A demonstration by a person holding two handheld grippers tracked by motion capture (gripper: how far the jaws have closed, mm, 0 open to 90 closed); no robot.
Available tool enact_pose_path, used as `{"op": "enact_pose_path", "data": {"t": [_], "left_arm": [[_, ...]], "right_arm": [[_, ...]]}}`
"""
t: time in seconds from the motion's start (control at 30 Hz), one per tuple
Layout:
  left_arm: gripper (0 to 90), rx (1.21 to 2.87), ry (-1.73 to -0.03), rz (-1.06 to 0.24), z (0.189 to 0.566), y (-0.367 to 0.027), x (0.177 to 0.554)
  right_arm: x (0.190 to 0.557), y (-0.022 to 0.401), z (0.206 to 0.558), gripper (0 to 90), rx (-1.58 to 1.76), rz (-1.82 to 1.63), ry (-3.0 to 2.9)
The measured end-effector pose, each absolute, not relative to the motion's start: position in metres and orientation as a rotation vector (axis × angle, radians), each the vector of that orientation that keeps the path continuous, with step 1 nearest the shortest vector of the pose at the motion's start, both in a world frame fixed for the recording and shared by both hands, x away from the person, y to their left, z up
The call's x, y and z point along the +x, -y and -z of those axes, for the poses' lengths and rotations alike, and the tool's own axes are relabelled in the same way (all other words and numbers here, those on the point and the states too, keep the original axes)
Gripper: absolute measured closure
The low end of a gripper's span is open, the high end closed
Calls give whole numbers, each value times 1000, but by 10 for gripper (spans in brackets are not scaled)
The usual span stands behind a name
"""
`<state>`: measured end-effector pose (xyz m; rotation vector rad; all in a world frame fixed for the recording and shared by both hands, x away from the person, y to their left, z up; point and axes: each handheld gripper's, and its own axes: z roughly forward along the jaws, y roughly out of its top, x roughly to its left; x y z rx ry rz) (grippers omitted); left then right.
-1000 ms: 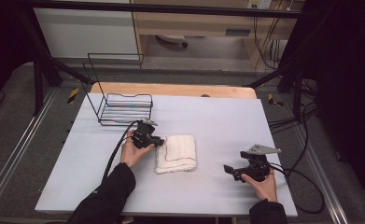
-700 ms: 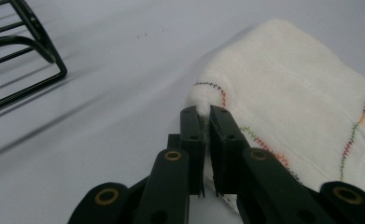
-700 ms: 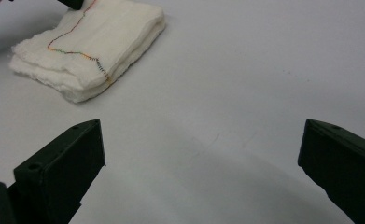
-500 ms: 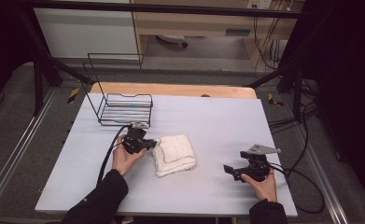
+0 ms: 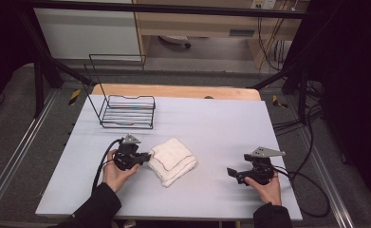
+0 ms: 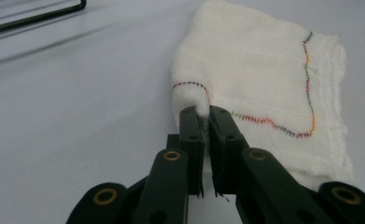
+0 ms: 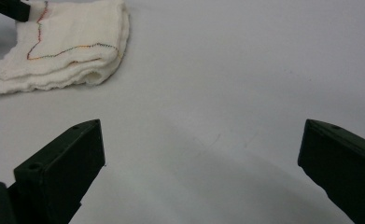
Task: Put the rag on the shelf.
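Note:
A folded white cloth [image 5: 173, 160] with coloured stitching lies on the pale table [image 5: 221, 128], left of the middle. My left gripper [image 5: 144, 156] sits at the cloth's left corner. In the left gripper view its jaws have just closed, and the gripper [image 6: 206, 113] pinches a raised fold of the cloth [image 6: 264, 79]. My right gripper [image 5: 231, 172] rests near the front right, apart from the cloth. In the right gripper view that gripper [image 7: 202, 125] stands wide open over bare table, with the cloth [image 7: 63, 42] at the upper left.
A black wire basket [image 5: 126, 111] stands at the table's back left; one of its wires [image 6: 31, 16] runs along the top of the left gripper view. A wooden board [image 5: 173, 91] lies along the far edge. Cables trail from both grippers.
My left gripper has moved left and toward the person with the cloth's corner in its jaws, turning the cloth. The right gripper has stayed put.

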<state>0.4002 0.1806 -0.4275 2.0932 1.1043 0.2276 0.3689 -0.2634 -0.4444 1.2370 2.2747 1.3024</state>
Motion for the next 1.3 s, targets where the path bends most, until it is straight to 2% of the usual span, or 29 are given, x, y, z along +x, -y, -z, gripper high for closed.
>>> {"op": "enact_pose_path", "data": {"t": [0.63,0.8,0.93,0.97,1.0,1.03,1.17,1.2,1.23,1.3], "left_arm": [[842,2120,-1090,-288,432,-191,348],[835,2128,-1084,-299,435,-191,347],[768,2136,-1069,-295,434,-194,348],[699,2126,-1065,-289,432,-195,348],[699,2120,-1061,-289,431,-197,349],[634,2116,-1057,-296,428,-199,350],[495,2089,-1043,-310,418,-203,357],[495,2095,-1040,-304,415,-204,362],[386,2094,-1042,-292,414,-203,366],[319,2099,-1050,-280,412,-203,373]], "right_arm": [[369,263,445,10,1233,-1300,-2274],[369,263,445,10,1237,-1298,-2276],[369,263,445,10,1233,-1298,-2273],[369,263,445,10,1231,-1299,-2272],[369,263,445,10,1231,-1299,-2272],[369,263,444,11,1235,-1300,-2270],[369,263,444,10,1238,-1303,-2268],[369,263,444,10,1238,-1303,-2268],[369,263,445,11,1231,-1302,-2269],[369,263,445,10,1226,-1298,-2273]]}}
